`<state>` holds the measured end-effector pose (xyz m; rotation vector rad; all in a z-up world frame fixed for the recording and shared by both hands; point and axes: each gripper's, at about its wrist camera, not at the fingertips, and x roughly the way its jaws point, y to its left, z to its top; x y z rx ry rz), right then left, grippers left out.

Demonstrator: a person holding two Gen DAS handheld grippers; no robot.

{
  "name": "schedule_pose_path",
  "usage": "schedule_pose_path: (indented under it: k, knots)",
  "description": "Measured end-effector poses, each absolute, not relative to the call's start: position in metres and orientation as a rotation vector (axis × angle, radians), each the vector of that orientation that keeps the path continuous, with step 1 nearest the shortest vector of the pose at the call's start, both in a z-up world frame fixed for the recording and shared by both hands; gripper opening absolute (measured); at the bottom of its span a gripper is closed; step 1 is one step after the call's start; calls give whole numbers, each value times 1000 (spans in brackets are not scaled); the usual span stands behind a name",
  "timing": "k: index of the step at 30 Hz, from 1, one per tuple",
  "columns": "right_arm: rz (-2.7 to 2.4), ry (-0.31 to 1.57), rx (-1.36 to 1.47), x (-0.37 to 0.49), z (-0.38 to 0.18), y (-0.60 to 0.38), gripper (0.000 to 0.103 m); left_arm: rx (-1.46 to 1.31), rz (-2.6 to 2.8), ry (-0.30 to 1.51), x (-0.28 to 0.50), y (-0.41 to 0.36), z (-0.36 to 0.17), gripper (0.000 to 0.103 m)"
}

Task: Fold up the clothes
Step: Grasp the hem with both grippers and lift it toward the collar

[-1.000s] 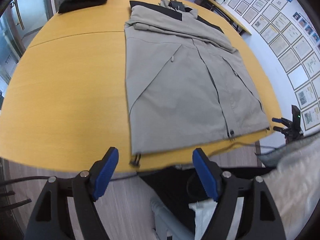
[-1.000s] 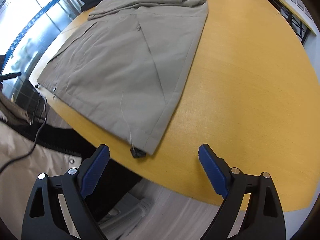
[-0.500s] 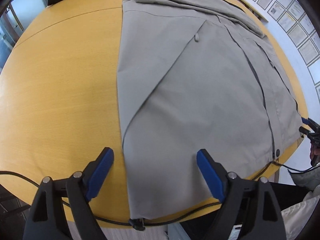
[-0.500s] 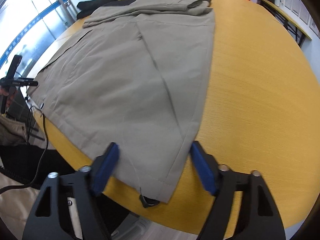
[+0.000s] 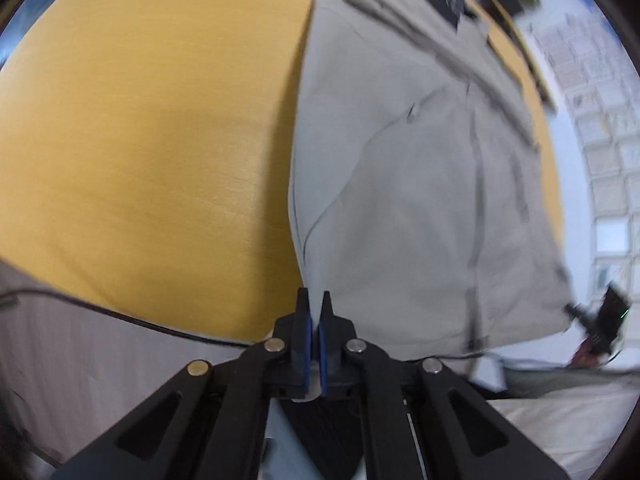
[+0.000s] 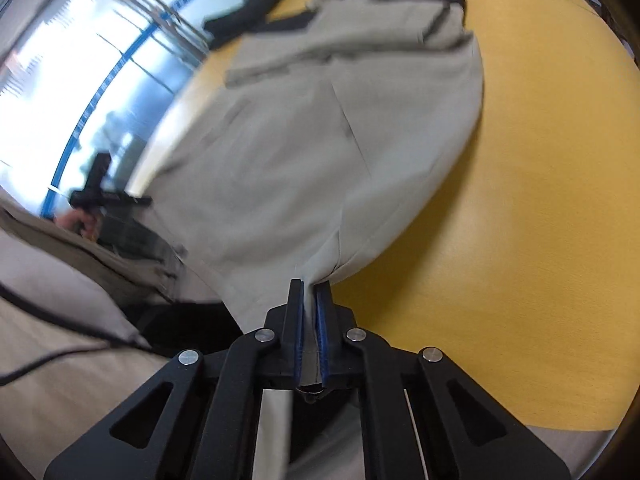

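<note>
A grey-beige jacket [image 5: 420, 168] lies spread on a yellow wooden table [image 5: 140, 120], sleeves folded across its far end. My left gripper [image 5: 314, 300] is shut on the jacket's near hem corner, on the jacket's left side in this view. My right gripper [image 6: 309, 290] is shut on the other near hem corner of the jacket [image 6: 320, 140]. The cloth rises off the table [image 6: 540, 180] toward both sets of jaws. Both views are motion-blurred.
A dark folded garment [image 6: 244, 20] lies at the far end of the table. A thin black cable [image 5: 120, 316] runs along the near table edge. The right gripper [image 5: 604, 320] shows at the right of the left wrist view, the left gripper [image 6: 100, 196] at the left of the right one.
Both grippers moved in onto the jacket's near hem corners and went from wide open to shut on the cloth, which now lifts at those corners.
</note>
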<state>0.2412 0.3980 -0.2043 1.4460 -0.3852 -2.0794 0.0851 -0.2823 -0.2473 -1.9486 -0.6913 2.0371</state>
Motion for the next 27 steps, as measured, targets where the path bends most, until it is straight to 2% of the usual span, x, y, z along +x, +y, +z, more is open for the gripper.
schedule_pose_path:
  k: [3,9,14,20,27]
  knots:
    - [-2133,-435,1257,209,-157,398,5,-1764,2027,-956,69,-281,-206,2]
    - [-2226,-457,995,124,-99,381,5,-1501,2001,-1081,-29,-248,-142,2]
    - [-2320,-502,882,29,-83,404,5,-1345,1991,-1144,-141,-236,-122,2]
    - [-2463,-515,893,-93,-107,432,5,-1312,2040,-1141,-281,-230,-144,2]
    - [-2619,-449,1041,-208,-174,453,5,-1423,2104,-1056,-410,-212,-233,3]
